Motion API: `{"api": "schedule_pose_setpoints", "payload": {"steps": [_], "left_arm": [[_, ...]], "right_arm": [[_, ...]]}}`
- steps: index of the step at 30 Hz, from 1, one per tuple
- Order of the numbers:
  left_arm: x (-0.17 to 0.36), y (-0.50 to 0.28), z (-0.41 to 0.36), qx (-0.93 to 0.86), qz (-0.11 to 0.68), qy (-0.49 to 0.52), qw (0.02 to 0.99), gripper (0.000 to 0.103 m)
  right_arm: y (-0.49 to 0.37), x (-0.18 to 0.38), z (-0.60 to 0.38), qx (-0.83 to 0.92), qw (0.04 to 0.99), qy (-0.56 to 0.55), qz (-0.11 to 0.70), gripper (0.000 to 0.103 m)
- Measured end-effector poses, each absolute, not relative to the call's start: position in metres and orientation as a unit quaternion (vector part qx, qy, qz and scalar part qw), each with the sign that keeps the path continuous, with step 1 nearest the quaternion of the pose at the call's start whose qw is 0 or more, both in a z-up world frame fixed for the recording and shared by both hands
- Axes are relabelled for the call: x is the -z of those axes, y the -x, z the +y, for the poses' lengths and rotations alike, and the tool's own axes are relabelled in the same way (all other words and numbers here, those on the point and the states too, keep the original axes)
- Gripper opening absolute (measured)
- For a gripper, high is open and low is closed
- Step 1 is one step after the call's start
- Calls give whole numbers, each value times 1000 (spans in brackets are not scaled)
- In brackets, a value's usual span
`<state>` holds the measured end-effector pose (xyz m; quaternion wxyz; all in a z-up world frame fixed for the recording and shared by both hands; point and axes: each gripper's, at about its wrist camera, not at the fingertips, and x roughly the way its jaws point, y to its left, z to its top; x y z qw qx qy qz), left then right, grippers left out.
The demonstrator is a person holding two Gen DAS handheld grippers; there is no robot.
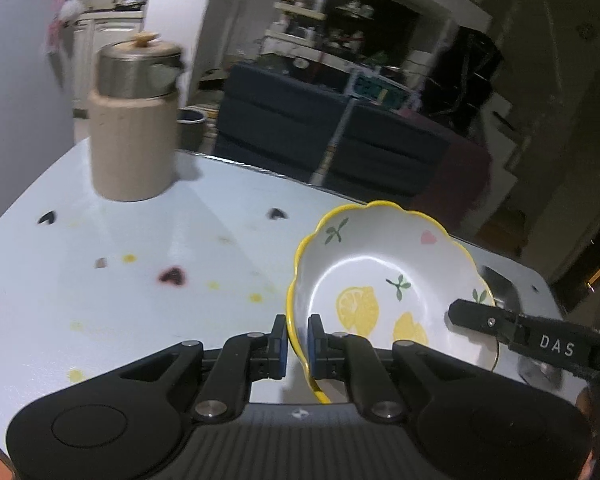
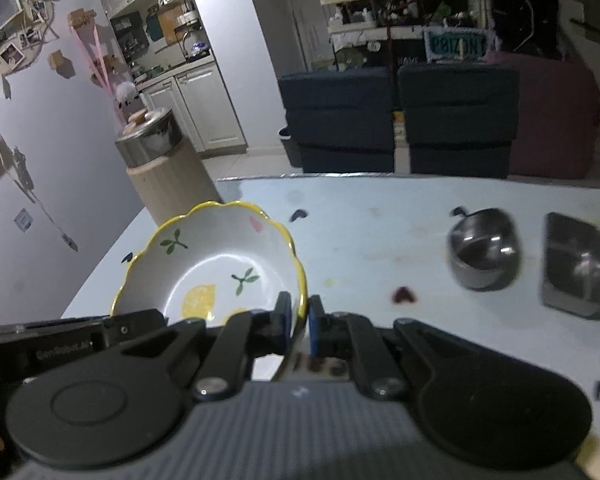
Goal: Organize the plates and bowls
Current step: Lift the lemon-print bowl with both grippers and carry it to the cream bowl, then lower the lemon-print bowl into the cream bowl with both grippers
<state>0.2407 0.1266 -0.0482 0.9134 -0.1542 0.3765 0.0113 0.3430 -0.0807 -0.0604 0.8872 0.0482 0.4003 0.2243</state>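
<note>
A white bowl (image 1: 384, 276) with a wavy yellow rim and lemon prints is held tilted above the pale blue table (image 1: 140, 280). My left gripper (image 1: 298, 340) is shut on its left rim, one pad inside and one outside. The same bowl (image 2: 216, 268) appears in the right wrist view, where my right gripper (image 2: 299, 320) is shut on its right rim. The other gripper's black finger (image 1: 484, 322) crosses the bowl's right side. A round steel bowl (image 2: 484, 254) and a rectangular steel dish (image 2: 574, 266) sit on the table to the right.
A beige canister (image 1: 130, 120) with a steel lid stands at the table's far left corner. The table edge (image 2: 360, 177) runs along the far side, with dark sofas (image 2: 396, 120) beyond it. A wall (image 2: 40, 160) borders the left side.
</note>
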Motion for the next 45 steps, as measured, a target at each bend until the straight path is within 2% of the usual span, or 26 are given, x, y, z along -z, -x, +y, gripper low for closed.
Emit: {"api": "schedule_pose_setpoints", "payload": {"steps": [10, 15, 22, 45], "left_arm": [[30, -221, 50, 50, 381, 114, 916, 11], [42, -219, 20, 76, 392, 97, 912, 9], [60, -228, -22, 113, 415, 69, 900, 9], [107, -228, -78, 162, 481, -7, 861, 9]], "right_arm": [[-304, 41, -166, -201, 895, -69, 392, 10], [-288, 59, -208, -178, 885, -108, 416, 10], [-277, 69, -245, -137, 887, -102, 428, 9], [-264, 98, -274, -108, 865, -57, 487, 8]]}}
